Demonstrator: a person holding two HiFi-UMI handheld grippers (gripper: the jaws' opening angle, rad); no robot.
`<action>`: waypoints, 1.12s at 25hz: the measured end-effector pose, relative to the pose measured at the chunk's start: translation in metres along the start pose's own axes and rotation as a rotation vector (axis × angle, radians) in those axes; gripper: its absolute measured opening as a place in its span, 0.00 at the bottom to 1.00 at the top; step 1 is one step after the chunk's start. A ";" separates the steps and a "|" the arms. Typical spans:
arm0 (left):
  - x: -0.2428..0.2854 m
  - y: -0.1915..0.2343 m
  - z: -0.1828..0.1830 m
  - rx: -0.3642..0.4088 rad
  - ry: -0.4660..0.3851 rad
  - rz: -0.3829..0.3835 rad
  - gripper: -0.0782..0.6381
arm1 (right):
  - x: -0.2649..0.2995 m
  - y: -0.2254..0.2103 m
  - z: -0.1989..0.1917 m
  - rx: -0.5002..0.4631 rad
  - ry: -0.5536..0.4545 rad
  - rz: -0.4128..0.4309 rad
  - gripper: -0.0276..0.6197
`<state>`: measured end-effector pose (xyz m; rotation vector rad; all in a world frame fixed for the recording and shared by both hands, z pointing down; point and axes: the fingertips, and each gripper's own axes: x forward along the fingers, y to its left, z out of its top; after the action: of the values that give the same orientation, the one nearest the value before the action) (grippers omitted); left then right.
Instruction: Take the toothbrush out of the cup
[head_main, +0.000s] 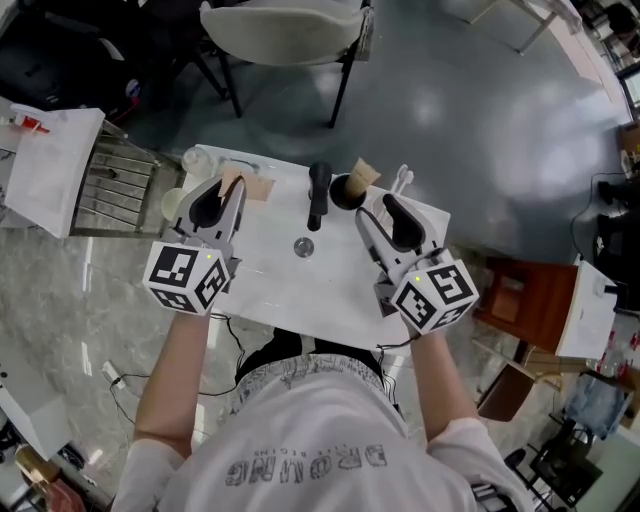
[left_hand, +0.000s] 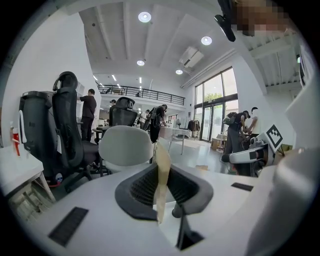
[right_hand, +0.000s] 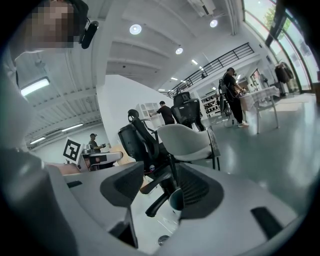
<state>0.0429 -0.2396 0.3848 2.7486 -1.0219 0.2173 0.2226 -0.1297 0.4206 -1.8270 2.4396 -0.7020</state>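
Hovering over the white sink: left gripper pinches a thin tan strip; right gripper jaws spread, cup beyond them. Toothbrush at sink's 1 o'clock, near cup.

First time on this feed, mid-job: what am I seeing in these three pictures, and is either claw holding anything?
There is no robot arm: a person holds a two-jaw tool in each hand. The head view looks down from the person's head; the two gripper views look along each tool's jaws. Below lies a white basin top with a black tap, a drain and a dark cup. The left claw pinches a thin tan strip. The right claw is open and grips nothing; the tap shows beyond its jaws.
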 end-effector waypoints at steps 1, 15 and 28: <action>0.003 -0.001 -0.002 0.003 0.007 0.001 0.20 | 0.002 -0.004 -0.002 0.003 0.005 0.000 0.40; 0.035 0.001 -0.030 0.002 0.078 0.025 0.20 | 0.033 -0.053 -0.030 0.027 0.077 0.005 0.39; 0.048 0.004 -0.045 -0.022 0.109 0.044 0.20 | 0.049 -0.070 -0.041 0.053 0.126 0.006 0.38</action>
<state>0.0734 -0.2620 0.4387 2.6640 -1.0500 0.3570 0.2587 -0.1758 0.4951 -1.8086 2.4744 -0.8991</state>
